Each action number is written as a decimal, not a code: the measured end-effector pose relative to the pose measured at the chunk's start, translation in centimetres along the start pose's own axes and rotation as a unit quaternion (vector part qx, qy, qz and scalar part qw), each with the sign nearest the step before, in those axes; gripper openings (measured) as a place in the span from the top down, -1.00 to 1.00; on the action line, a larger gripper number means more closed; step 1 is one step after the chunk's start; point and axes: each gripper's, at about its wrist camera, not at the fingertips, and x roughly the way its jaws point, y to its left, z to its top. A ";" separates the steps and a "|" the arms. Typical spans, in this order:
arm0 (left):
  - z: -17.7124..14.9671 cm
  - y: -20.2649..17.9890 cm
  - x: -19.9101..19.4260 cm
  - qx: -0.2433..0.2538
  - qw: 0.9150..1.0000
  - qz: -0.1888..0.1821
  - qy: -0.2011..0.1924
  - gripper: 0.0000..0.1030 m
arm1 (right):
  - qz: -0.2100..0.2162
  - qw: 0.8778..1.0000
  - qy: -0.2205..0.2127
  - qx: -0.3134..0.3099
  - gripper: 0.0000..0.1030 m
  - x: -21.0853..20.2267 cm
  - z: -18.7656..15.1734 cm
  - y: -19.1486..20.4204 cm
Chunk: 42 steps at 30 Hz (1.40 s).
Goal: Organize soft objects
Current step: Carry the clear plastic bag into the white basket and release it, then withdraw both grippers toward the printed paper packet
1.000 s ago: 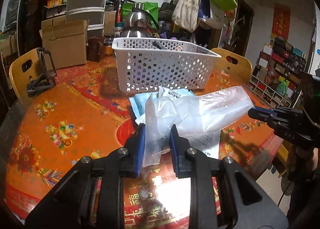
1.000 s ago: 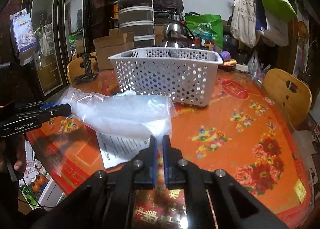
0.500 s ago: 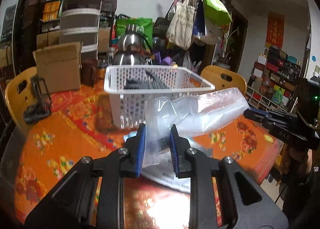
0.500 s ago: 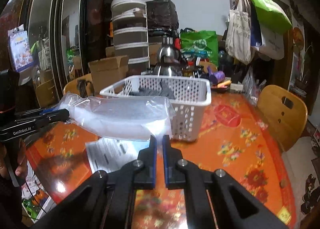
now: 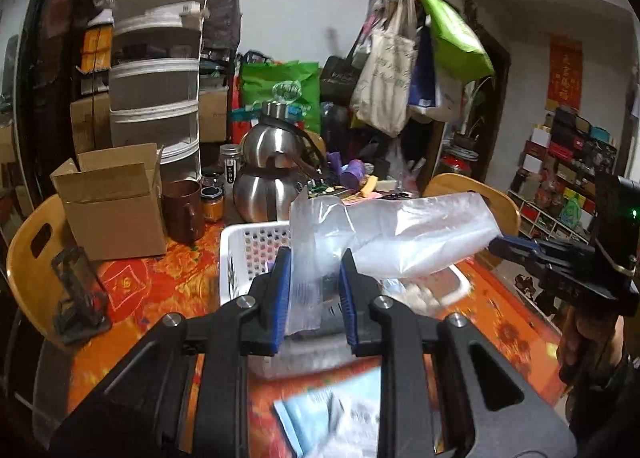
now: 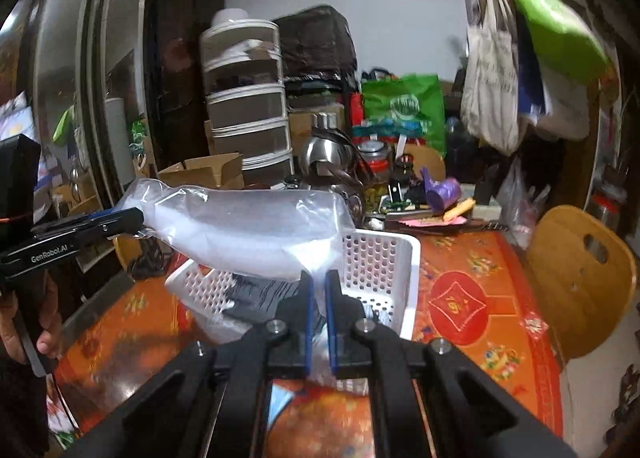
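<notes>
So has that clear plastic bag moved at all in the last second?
Yes. The clear plastic bag, pinched by the left gripper and right gripper, has risen off the table and now hangs over the white basket.

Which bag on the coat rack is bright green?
The shiny lime-green bag hanging highest on the right; the cream canvas tote beside it is pale, with printed writing.

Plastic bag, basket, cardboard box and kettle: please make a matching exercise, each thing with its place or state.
Things:
1. clear plastic bag
2. white basket
3. cardboard box
4. steel kettle

Places or states:
a. open, beside a brown mug
b. held up at both ends by two grippers
c. under the bag, dark items inside
d. behind the basket

Pairs: 1-b, 2-c, 3-a, 4-d
</notes>
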 end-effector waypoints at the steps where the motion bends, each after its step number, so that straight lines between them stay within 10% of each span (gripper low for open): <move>1: 0.7 0.2 1.2 -0.001 1.000 0.009 0.005 0.60 | 0.000 1.000 0.006 -0.003 0.91 0.8 0.5 -0.3; 10: 2.3 2.7 11.0 -0.044 0.997 0.036 0.058 0.50 | -0.017 0.998 0.052 0.009 0.89 7.9 1.8 -2.6; 13: 1.8 3.2 12.6 -0.048 0.996 0.057 0.058 -0.26 | -0.048 0.998 0.051 -0.001 0.83 9.0 1.3 -2.7; 15: 0.8 3.3 13.2 -0.034 0.995 0.062 0.066 -0.65 | -0.053 0.997 0.065 -0.005 0.43 9.5 0.6 -2.7; 18: -0.3 3.4 13.3 -0.021 0.995 0.072 0.061 -0.65 | -0.054 0.996 0.071 0.005 -0.20 9.9 -0.7 -3.2; 35: -5.7 3.3 9.7 -0.037 0.995 0.056 0.078 -0.66 | -0.033 0.996 0.078 0.039 -0.22 7.5 -3.6 -2.8; 42: -11.7 3.3 3.6 -0.069 0.993 0.038 0.089 -0.66 | -0.035 0.995 0.090 0.029 -0.57 2.3 -10.6 0.0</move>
